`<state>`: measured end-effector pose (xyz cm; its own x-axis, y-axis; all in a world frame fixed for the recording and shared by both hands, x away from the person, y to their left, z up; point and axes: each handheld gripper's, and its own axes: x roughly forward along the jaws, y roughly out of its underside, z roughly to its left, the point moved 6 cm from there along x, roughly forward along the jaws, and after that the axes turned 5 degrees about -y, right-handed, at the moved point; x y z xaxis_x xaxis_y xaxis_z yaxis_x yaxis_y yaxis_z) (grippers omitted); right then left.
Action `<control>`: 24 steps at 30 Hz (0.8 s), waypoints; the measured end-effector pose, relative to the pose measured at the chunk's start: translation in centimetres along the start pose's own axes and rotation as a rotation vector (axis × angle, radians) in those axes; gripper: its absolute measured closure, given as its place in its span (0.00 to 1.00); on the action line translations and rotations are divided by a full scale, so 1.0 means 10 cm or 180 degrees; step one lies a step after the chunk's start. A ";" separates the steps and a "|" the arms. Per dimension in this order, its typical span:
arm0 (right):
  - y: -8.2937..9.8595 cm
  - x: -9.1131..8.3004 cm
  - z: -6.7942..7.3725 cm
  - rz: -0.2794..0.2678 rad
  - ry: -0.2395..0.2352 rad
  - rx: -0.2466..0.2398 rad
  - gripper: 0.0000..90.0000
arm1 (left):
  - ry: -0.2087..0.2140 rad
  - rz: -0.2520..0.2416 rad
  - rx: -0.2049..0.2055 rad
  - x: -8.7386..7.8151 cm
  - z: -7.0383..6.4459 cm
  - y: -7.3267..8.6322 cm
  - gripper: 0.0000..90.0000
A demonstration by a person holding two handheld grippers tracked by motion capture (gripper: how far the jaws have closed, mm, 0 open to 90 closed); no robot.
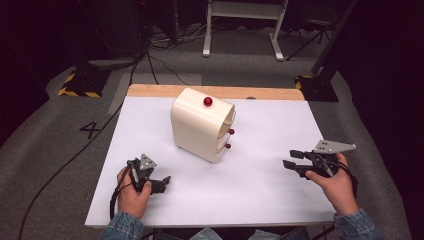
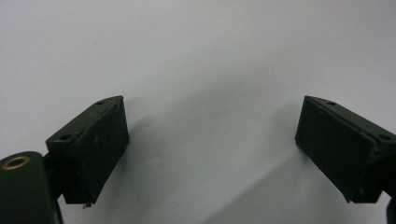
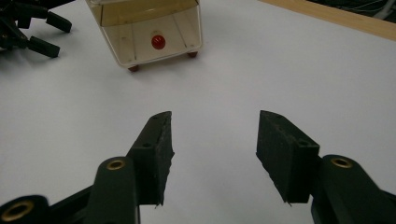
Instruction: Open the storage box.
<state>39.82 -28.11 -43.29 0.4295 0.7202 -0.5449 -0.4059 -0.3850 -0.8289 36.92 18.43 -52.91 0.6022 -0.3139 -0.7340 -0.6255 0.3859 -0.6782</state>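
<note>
Grey carpet with loose cables surrounds the table (image 1: 280,190), whose white top has a strip of bare wood along its far edge. A painted 4 marks the floor to the left, and black stands with yellow-striped bases sit beyond the far corners.

On the far middle of the table stands a cream cabinet (image 1: 197,125), rounded at the top, turned at an angle so its open front faces right and toward the person. A red knob (image 1: 208,101) sits on top, and two more show at its front edge. In the right gripper view the cabinet front (image 3: 149,32) looks clear, with a red knob inside and small red feet below.

The left hand-held gripper (image 1: 162,184) rests near the front left of the table, well apart from the cabinet, held in the left hand (image 1: 131,192). Its jaws are spread wide over bare white table in the left gripper view (image 2: 212,140).

The right hand-held gripper (image 1: 292,159) is near the right edge, in the right hand (image 1: 337,187), pointing left. Its jaws stand apart with nothing between them (image 3: 215,149).
</note>
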 end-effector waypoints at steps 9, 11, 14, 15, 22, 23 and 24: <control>-0.27 0.30 -0.03 0.0116 -0.0068 -0.0065 0.54 | -0.0001 0.0000 -0.0008 0.00 0.00 0.00 0.10; -0.31 0.36 -0.03 0.0125 -0.0085 -0.0116 0.54 | -0.0002 0.0000 -0.0009 0.00 0.00 0.00 0.10; -0.41 0.47 -0.02 0.0079 -0.0148 -0.0170 0.54 | -0.0007 -0.0006 -0.0005 0.00 0.00 0.01 0.10; -0.44 0.50 -0.01 0.0062 -0.0180 -0.0170 0.55 | -0.0012 -0.0010 0.0000 0.00 0.00 0.01 0.11; -0.59 0.76 -0.04 0.0065 -0.0251 -0.0322 0.61 | -0.0016 -0.0011 0.0008 0.00 0.00 0.01 0.11; -0.60 0.81 -0.06 0.0126 -0.0206 -0.0353 0.62 | -0.0014 -0.0011 0.0005 0.00 0.00 0.01 0.11; -0.61 0.85 -0.07 0.0137 -0.0185 -0.0367 0.62 | -0.0015 -0.0011 0.0008 0.00 0.00 0.01 0.11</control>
<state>46.45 -20.06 -42.95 0.3648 0.7325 -0.5748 -0.3262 -0.4777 -0.8157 36.85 18.47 -52.94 0.6067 -0.3110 -0.7316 -0.6222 0.3869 -0.6805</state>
